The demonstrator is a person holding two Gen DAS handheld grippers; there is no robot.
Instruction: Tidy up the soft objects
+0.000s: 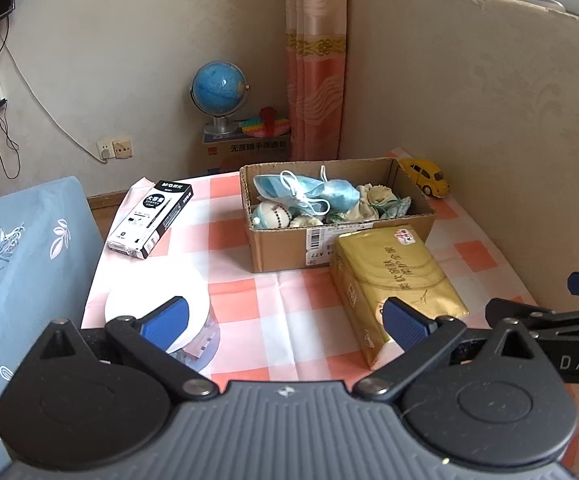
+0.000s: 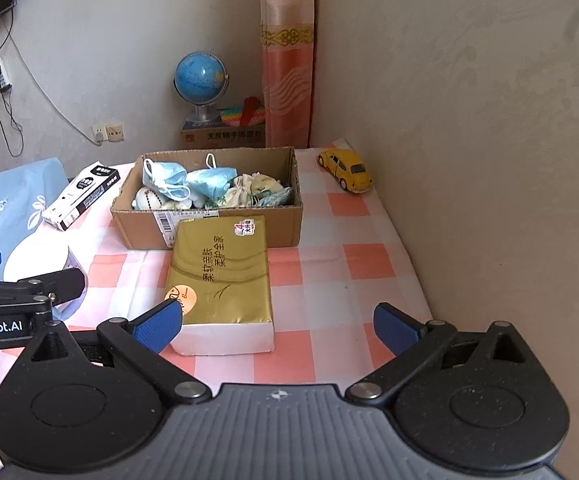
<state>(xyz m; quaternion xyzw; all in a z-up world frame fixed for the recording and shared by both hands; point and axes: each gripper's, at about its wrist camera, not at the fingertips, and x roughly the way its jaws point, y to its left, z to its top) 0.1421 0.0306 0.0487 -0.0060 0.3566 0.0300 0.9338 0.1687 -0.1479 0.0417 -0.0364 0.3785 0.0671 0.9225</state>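
Two grippers: both spread wide, holding nothing.
Left gripper point(image 1: 285, 322): tissue pack point(image 1: 395, 280) at its right finger.
Right gripper point(image 2: 277, 326): pack just ahead, nearer its left finger.
Box point(image 2: 225, 232): beyond the pack, touching it, holding masks point(image 2: 187, 180).

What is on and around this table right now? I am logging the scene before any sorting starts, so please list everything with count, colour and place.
cardboard box: one, brown, table centre, holding soft items
face masks: at least two, blue, in the box's left half
cloth bundle: pale, count unclear, in the box's right half
tissue pack: one, gold, in front of the box
pen box: one, black and white, left of the box
toy car: one, yellow, far right by the wall
plate: one, white, near left edge
globe: one, blue, behind the table
left gripper: open, empty
right gripper: open, empty
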